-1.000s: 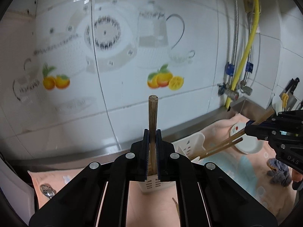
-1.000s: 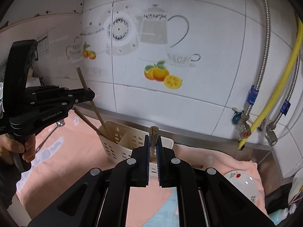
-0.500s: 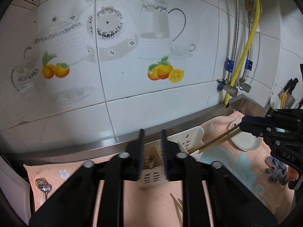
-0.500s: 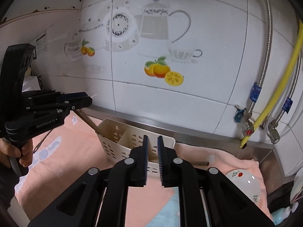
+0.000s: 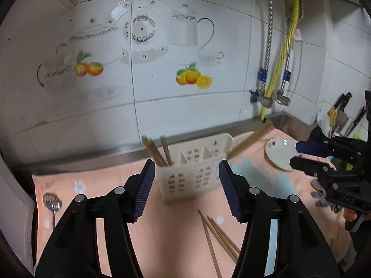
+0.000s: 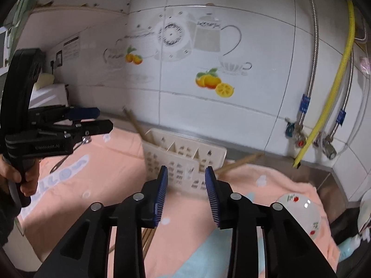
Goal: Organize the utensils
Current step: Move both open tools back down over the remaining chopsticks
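spoon [image 5: 52, 202] in left view, bowl [image 6: 301, 210] in right

Chopsticks [image 5: 160, 153] are leaning in the caddy's [image 5: 192, 173] left compartment (others [image 5: 220, 238] lying before it), a plate [image 5: 279, 154] sitting right.

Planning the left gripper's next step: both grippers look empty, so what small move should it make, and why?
Probably lower the open left gripper onto the loose chopsticks lying on the towel just below it. They are outside the utensil caddy, which already holds chopsticks, and nothing sits between its fingers.
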Tool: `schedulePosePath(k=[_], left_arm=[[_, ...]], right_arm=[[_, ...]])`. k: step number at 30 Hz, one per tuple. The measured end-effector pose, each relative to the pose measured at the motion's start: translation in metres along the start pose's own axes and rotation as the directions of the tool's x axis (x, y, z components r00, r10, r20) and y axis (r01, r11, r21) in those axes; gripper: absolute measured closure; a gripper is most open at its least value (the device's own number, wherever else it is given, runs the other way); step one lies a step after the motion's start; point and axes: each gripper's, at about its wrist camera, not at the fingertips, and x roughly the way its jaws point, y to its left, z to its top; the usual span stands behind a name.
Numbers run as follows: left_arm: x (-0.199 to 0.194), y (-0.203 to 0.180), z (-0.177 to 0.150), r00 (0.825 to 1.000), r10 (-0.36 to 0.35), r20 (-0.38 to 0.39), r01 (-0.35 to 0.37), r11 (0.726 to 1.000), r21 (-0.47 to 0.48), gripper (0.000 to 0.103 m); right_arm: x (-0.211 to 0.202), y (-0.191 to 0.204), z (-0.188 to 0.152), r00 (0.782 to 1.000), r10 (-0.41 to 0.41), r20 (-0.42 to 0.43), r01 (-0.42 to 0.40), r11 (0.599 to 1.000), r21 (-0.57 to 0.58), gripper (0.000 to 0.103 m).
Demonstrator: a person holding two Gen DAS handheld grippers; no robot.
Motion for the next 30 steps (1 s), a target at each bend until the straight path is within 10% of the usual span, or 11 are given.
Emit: schedulePosePath(k=[13, 30], left_arm=[[-0.026, 0.005, -0.071, 0.999, 0.007, -0.039, -0.009, 0.998, -0.064, 0.011], [-0.035, 0.027, -0.142, 0.988, 0.077, -0.135, -0.097, 0.984, -0.15, 0.005]], right_arm=[[-0.009, 0.035, -0.09, 0.998, -0.014, -0.063, 0.015, 1.0, 0.015, 0.049], [0.003, 0.064, -0.173, 0.981, 0.028, -0.191, -0.01, 0.995, 0.094, 0.044]])
